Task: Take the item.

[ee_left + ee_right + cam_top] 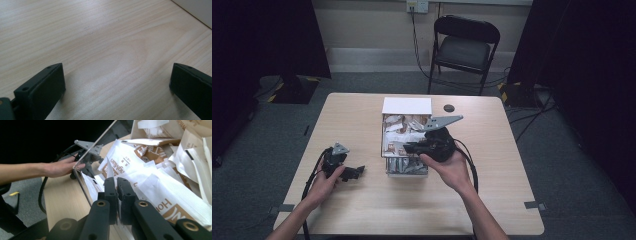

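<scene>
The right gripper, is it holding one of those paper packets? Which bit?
The right gripper is shut on the upright corner edge of a white paper packet in the clear box. The left gripper holds nothing.

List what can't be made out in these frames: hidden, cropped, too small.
- Right gripper: jaws closed among the sachets; whether they pinch one can't be told, jaws cover the contact.
- Small dark disc on the table, high view: too small to identify.
- Sachet print, right gripper view: cut off by folds and overlaps.
- Clear box bottom: buried under sachets.
</scene>
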Demonstrator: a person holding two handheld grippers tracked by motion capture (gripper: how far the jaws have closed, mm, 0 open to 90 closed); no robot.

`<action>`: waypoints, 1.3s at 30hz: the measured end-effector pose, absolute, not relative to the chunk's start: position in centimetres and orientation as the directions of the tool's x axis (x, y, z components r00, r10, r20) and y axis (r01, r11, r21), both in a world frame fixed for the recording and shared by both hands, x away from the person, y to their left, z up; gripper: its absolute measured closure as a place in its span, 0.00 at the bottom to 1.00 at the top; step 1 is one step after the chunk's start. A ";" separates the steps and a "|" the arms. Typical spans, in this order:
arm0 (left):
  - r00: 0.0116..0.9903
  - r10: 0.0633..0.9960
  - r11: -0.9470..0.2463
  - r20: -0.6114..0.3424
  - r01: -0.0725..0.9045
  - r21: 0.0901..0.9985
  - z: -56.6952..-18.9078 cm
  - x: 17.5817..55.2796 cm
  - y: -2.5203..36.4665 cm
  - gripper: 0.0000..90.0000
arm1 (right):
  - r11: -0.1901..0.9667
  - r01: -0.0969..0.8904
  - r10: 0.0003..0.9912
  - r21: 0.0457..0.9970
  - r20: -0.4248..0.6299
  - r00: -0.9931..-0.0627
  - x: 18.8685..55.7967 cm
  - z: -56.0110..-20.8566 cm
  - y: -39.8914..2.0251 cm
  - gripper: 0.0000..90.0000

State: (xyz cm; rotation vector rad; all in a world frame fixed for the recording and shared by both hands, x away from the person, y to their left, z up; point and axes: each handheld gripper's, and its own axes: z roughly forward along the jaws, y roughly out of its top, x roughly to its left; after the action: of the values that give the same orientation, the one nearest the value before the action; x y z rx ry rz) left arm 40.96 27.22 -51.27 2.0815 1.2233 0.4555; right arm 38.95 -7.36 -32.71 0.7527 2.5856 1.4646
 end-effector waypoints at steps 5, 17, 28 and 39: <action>0.497 0.867 -0.330 -0.039 0.631 0.702 -51.3 41.0 27.2 0.00 | 0.431 0.384 0.451 0.816 0.174 -0.875 39.0 -32.8 -7.4 0.97; 0.496 0.867 -0.330 -0.039 0.632 0.702 -51.3 40.9 27.2 0.00 | 0.412 0.364 0.456 0.835 0.157 -0.876 38.9 -32.4 -7.7 1.00; 0.499 0.866 -0.334 -0.036 0.631 0.700 -51.3 41.0 27.2 0.00 | 0.359 0.364 0.471 0.859 0.170 -0.866 39.0 -31.8 -8.7 1.00; 0.499 0.866 -0.334 -0.037 0.631 0.700 -51.3 41.0 27.2 0.00 | 0.331 0.342 0.482 0.879 0.154 -0.862 38.6 -31.1 -9.2 1.00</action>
State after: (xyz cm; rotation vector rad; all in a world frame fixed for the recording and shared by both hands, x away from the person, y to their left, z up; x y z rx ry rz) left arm 40.96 27.22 -51.27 2.0807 1.2237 0.4552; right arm 38.61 -9.24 -31.06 0.7637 2.4497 1.5662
